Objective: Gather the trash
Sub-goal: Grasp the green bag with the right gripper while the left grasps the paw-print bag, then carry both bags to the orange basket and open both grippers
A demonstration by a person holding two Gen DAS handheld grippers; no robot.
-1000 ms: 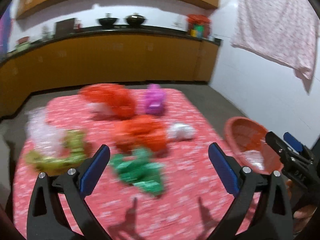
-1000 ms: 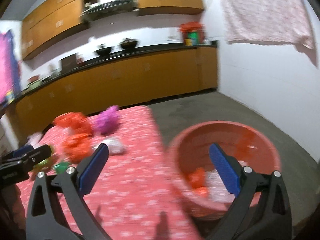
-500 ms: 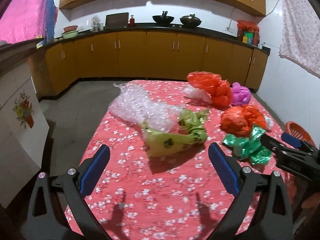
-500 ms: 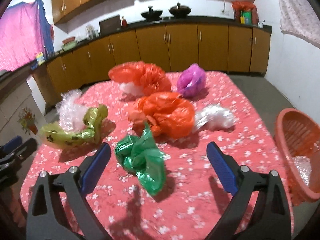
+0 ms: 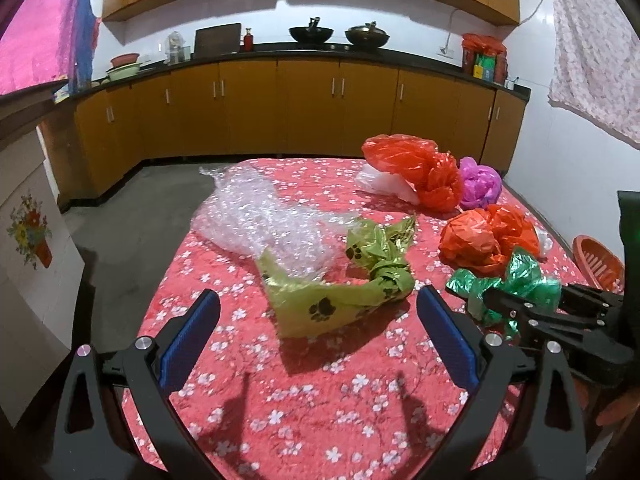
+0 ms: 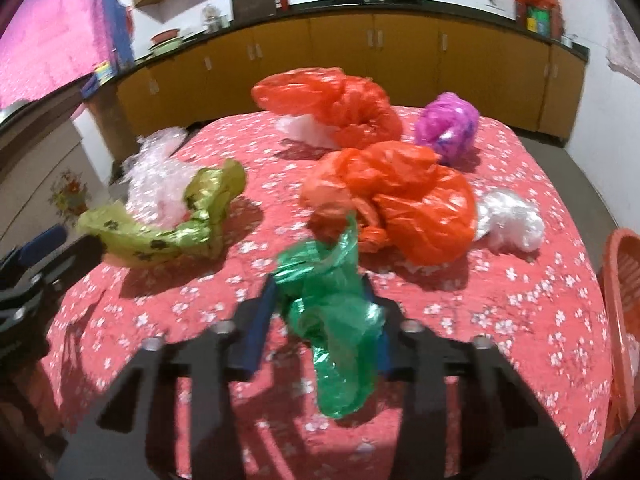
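On a floral red tablecloth (image 6: 520, 320), the right gripper (image 6: 320, 320) is closing around a crumpled green plastic bag (image 6: 332, 320); it should pinch the bulk, not a loose tail, before lifting. The left gripper (image 5: 316, 336) stands spread, empty.

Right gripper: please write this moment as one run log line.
right gripper: closing around green bag | left gripper: open, empty | basket: at table's right edge

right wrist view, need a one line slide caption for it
Right gripper closing on a crumpled green plastic bag on the floral red tablecloth, orange basket alongside.
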